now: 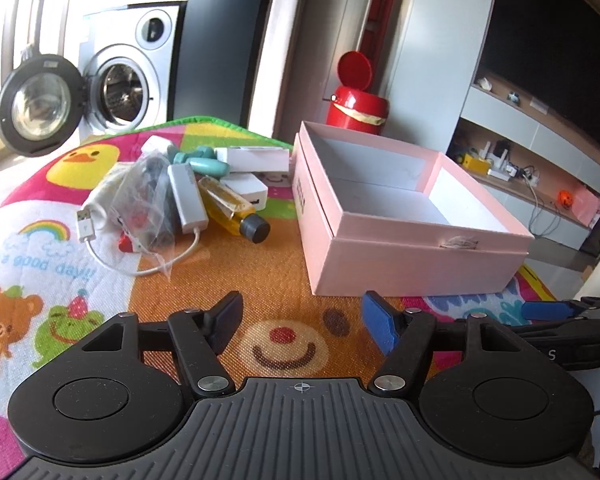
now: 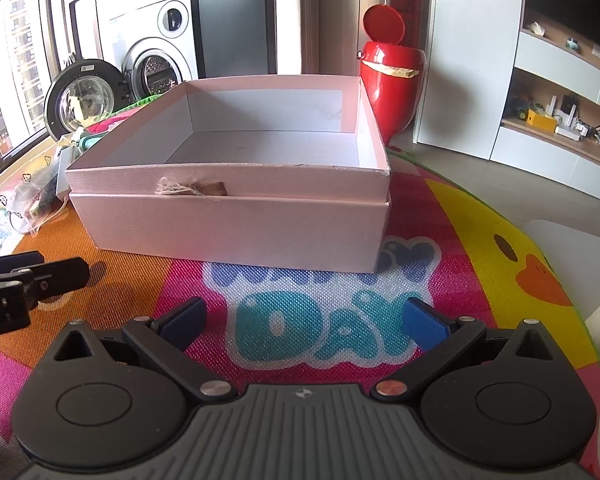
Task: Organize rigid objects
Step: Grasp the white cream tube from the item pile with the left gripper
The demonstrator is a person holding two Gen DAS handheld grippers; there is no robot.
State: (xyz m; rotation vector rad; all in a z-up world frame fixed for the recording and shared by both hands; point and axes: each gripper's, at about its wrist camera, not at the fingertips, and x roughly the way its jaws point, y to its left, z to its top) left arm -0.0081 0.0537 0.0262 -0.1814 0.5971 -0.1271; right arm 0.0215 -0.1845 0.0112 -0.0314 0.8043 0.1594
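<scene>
An empty pink box [image 1: 400, 256] sits open on the colourful play mat [image 1: 260, 264]; it also shows in the right wrist view [image 2: 228, 228], straight ahead. Left of it lies a pile: a yellow bottle with a black cap [image 1: 234, 208], a white adapter with a USB cable [image 1: 188, 198], white chargers [image 1: 246, 191], teal pieces [image 1: 204, 160] and a clear plastic bag [image 1: 144, 196]. My left gripper [image 1: 302, 322] is open and empty, low over the mat in front of the pile and box. My right gripper [image 2: 306, 320] is open and empty in front of the box.
A red bin with its lid up [image 1: 356, 104] stands behind the box. A washing machine with its door open [image 1: 116, 88] is at the back left. Shelves with small items [image 1: 512, 160] are at the right. The mat's edge [image 2: 572, 280] curves at the right.
</scene>
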